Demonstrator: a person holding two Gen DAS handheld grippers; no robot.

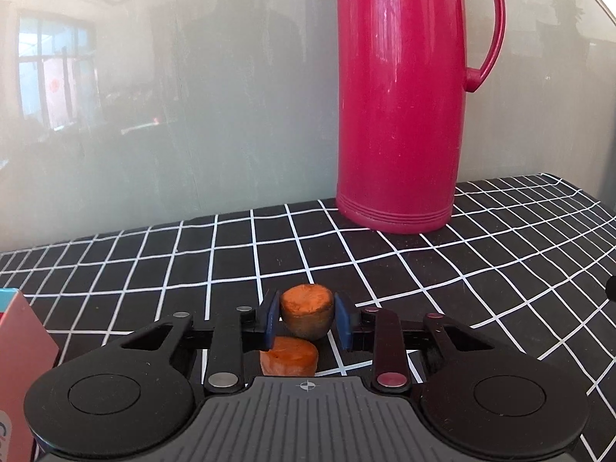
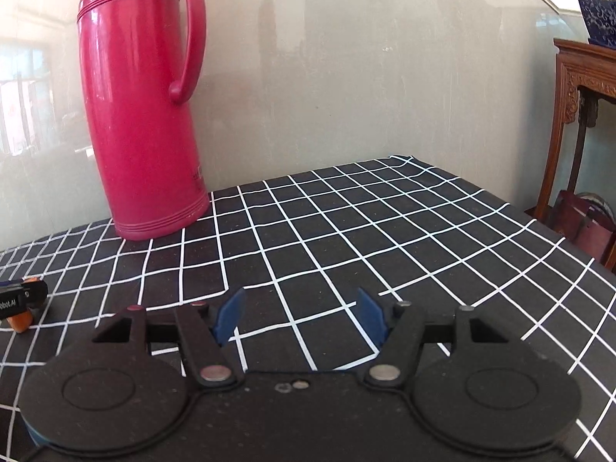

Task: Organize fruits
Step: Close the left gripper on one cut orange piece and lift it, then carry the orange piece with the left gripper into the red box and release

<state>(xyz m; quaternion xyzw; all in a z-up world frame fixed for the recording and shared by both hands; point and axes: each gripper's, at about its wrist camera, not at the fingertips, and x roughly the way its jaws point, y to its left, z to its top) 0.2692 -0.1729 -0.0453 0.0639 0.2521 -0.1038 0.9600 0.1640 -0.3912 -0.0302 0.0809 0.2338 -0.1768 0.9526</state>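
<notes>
Two orange fruit chunks in the left wrist view. Upper chunk (image 1: pixel 307 315): short stubby cylinder, rough bright-orange cut face on top, duller brownish-orange skin down the side. It sits between the blue pads (image 1: pixel 272 321) of the left hand-held gripper (image 1: pixel 307 321); left pad looks touching it, right pad shows a sliver of gap, so can't tell if it's actually clamped or just bracketed. Lower chunk (image 1: pixel 289 356): same orange, flat round face, lying on the tabletop (image 1: pixel 481 269) just under and nearer the camera than the upper one, partly hidden by the left finger. Can't tell whether the upper chunk rests on the lower one.

Tabletop carries a black cloth with a white grid. Red thermos (image 1: pixel 400 96) stands upright at the back edge against the pale wall, handle facing right in the left view. Pink box corner (image 1: pixel 23 365) near the left edge, close to the camera.

Right hand-held gripper (image 2: pixel 302 317): released, blue pads wide apart, only grid cloth between them. It sits toward the right part of the tabletop, well apart from the fruit. Right view catches the left unit's fingertip at the far left edge with a bit of orange (image 2: pixel 21 321) below it. Carved wooden stand (image 2: pixel 577 115) beyond the right edge.
</notes>
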